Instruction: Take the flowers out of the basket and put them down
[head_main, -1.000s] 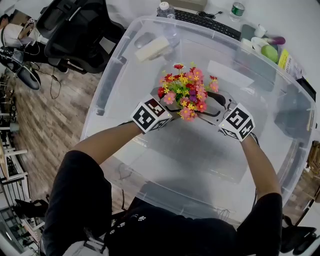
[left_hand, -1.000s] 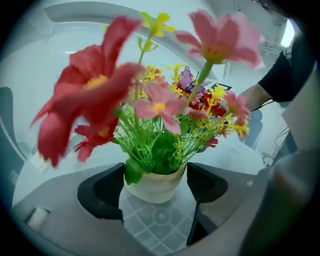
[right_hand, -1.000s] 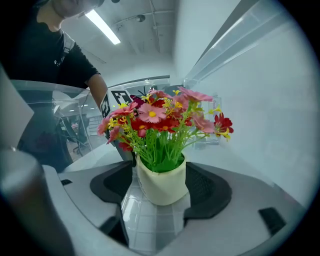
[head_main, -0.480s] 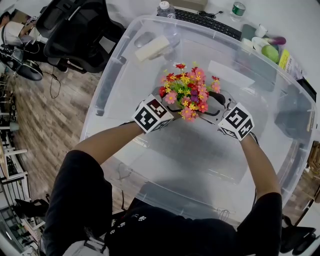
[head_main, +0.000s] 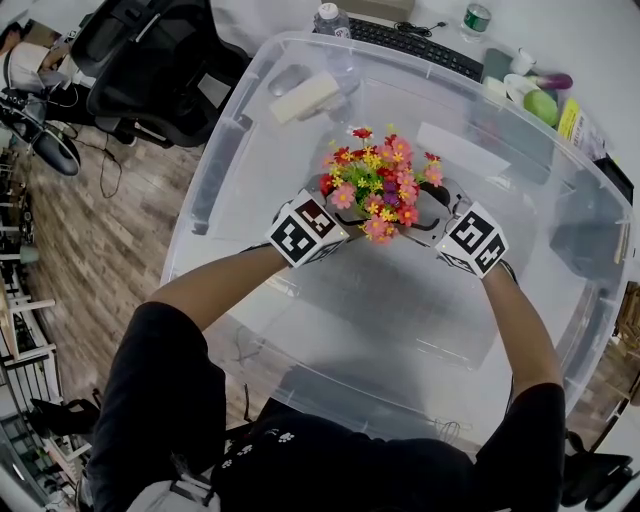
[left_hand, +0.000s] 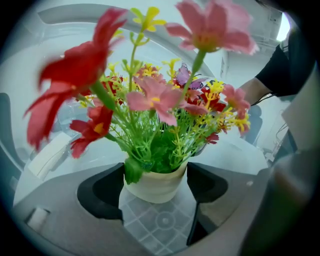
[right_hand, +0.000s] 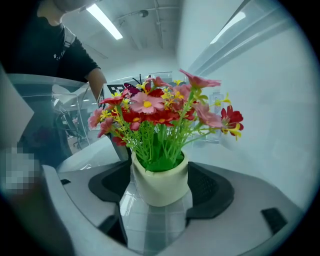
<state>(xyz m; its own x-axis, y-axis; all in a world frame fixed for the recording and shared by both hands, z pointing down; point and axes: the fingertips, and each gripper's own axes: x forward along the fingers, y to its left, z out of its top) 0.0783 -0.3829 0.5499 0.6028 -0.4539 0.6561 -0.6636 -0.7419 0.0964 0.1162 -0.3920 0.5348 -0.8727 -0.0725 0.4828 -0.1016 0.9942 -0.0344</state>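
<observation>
Flowers (head_main: 378, 185): a bunch of red, pink and yellow blooms on green stems, standing upright in a cream pot (left_hand: 156, 182).
Pot: it sits on the ribbed floor of the clear bin (head_main: 225, 150), near the middle, between your two hands.
Left hand-held gripper (left_hand: 155, 195): you have it clenched on the pot. One dark pad lies against each side of the pot, low down, and a green leaf hangs over the rim by the left pad.
Right hand-held gripper (right_hand: 160, 197): released. Its jaws have just been opening, with the pot between them. The pads stand just beside the pot's sides and the textured face of the right pad shows bare.
Approach: you come at the pot from two sides, so each gripper's camera sees the other forearm behind the blooms.
Marker cubes: in the head view both sit just this side of the bunch, left and right of it.
Bin: it stands on the white desk (head_main: 600, 40), and its rim fills most of the head view.
Beyond the bin: a black keyboard (head_main: 415, 45) and a bottle (head_main: 330, 18) lie on the desk at the far edge.
Floor side: a black office chair (head_main: 150, 60) stands to your left.
</observation>
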